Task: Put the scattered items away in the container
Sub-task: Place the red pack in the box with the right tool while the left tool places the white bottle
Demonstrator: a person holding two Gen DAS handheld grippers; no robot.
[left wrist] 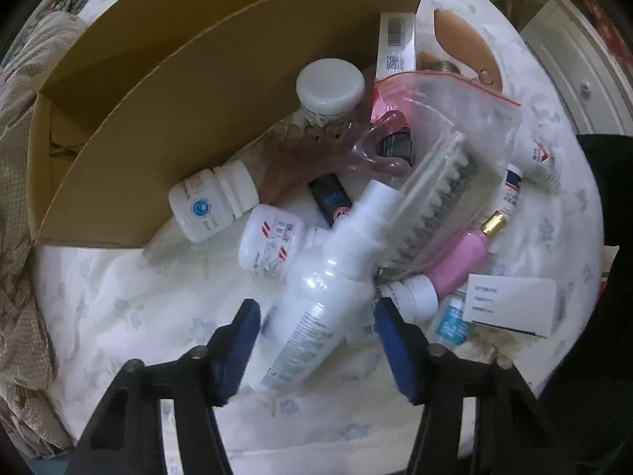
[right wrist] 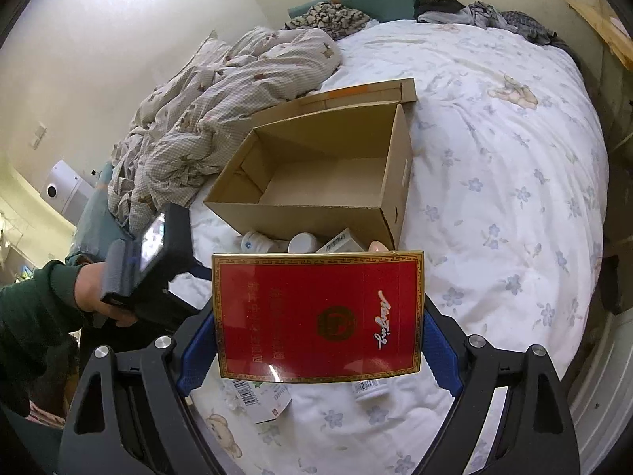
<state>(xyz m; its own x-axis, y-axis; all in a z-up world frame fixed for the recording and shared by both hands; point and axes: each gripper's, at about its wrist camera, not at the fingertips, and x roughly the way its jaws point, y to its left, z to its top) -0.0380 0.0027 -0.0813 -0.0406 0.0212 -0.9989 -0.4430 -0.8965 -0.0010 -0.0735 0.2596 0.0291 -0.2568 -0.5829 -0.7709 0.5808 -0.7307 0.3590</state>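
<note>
Clamped across the right wrist view, a flat red box (right wrist: 318,316) with a gold border sits between the blue pads of the right gripper (right wrist: 316,340), whose jaws are closed on its two side edges. It hangs above the bed (right wrist: 494,158), with the open cardboard box (right wrist: 316,174) beyond it at twelve o'clock. That container looks bare inside from this angle, so the tidying seems to be at an early stage.

The left gripper (left wrist: 316,340) has its jaws spread wide and holds nothing; a tall white spray bottle (left wrist: 328,281) lies on the sheet between the pads, its base towards the camera and its nozzle pointing to one o'clock. Whether either pad touches it I cannot tell. Around it the heap spreads out: a white pill bottle (left wrist: 213,204) at ten o'clock just beside the cardboard wall, a white jar (left wrist: 330,89) at twelve, a clear zip bag (left wrist: 447,150) holding a brush at one o'clock, a pink bottle (left wrist: 463,257) and a white carton (left wrist: 510,304) at three.

Step in hand, as I judge it: carrying the red box over to the container. The next move calls for lifting it over the near cardboard wall, going forward to twelve o'clock, and opening the jaws only once it is above the floor of the box. The left side appears ready to close on the spray bottle.
</note>
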